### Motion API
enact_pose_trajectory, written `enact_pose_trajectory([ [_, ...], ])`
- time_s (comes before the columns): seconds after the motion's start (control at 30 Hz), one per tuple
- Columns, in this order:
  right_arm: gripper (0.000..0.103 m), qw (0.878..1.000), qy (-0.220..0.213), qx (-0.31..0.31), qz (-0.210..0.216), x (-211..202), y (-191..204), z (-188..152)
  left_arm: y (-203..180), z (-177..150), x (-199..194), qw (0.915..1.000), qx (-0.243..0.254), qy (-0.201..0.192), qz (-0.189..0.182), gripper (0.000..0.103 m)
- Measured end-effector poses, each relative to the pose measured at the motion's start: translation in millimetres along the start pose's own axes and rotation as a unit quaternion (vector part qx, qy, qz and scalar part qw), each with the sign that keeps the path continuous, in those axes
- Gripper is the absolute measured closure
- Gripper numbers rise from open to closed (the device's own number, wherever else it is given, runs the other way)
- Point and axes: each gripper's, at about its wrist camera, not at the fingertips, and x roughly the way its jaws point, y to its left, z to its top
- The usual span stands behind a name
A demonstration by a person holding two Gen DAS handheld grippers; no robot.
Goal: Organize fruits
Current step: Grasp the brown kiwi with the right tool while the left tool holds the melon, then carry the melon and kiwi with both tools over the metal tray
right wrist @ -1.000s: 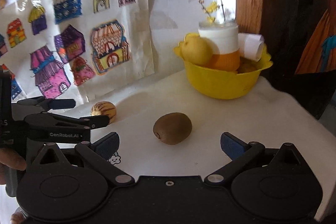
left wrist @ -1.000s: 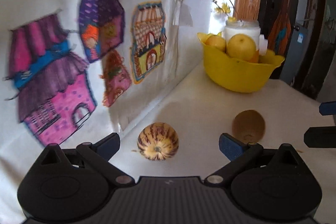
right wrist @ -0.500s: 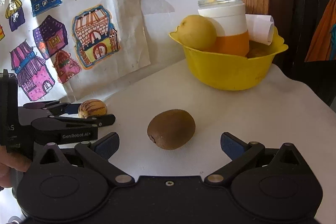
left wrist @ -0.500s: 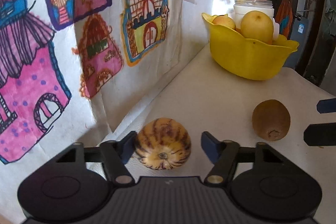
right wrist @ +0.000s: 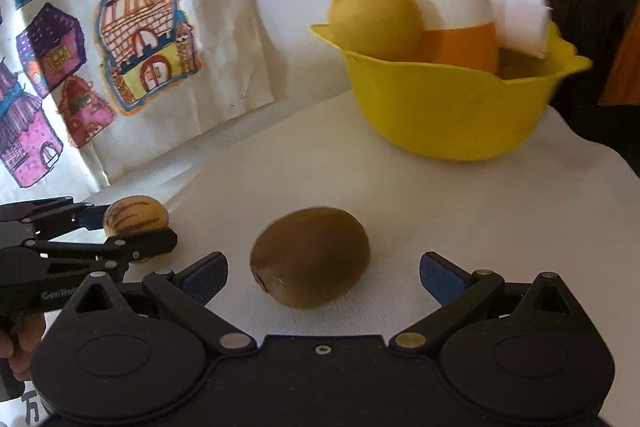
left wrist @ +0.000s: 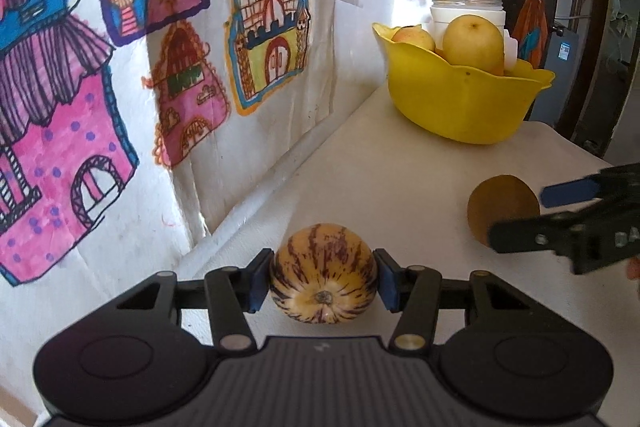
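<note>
Yellow skin with purple stripes marks the small melon (left wrist: 323,273) at the lower centre of the left view, sitting on the white surface (left wrist: 400,187) with the left gripper (left wrist: 323,281) closing on it; its blue fingers (left wrist: 259,281) press both flanks. Its stem end faces the camera, so its long axis runs across the frame between the fingers. In the right view a brown kiwi (right wrist: 310,257) lies at lower centre between the right gripper (right wrist: 323,277) and its spread fingers (right wrist: 206,275), touching neither, long axis left to right. A yellow bowl (right wrist: 452,111) of fruit stands at upper right; house drawings (left wrist: 160,27) line the wall at left.
</note>
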Motion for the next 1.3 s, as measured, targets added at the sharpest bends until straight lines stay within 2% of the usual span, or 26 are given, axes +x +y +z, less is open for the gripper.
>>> enact_pose_trajectory([
  [0.27,0.015,0.993,0.028,-0.098,0.053,17,-5,5,3,0,-3,1.0000,-0.004,0.001,-0.004,0.046],
  [0.47,0.020,0.991,0.027,-0.108,0.079,20,-15,9,3,-1,-3,1.0000,-0.007,0.000,-0.005,0.046],
  [0.53,0.034,0.989,0.023,-0.115,0.085,20,-15,9,3,-1,-3,1.0000,-0.008,0.000,-0.006,0.046],
  [0.57,0.036,0.989,0.023,-0.115,0.091,19,-14,9,3,-1,-3,1.0000,-0.008,0.000,-0.006,0.046],
  [0.8,0.037,0.989,0.029,-0.119,0.079,12,5,0,2,-1,-6,0.9999,-0.009,0.006,-0.003,0.046],
  [1.07,0.037,0.991,0.016,-0.113,0.073,-41,24,-2,-7,5,-38,1.0000,-0.001,-0.004,0.003,0.046],
  [1.3,0.037,0.992,-0.025,-0.100,0.071,-119,44,1,-18,15,-100,0.9993,0.000,-0.037,0.006,0.046],
])
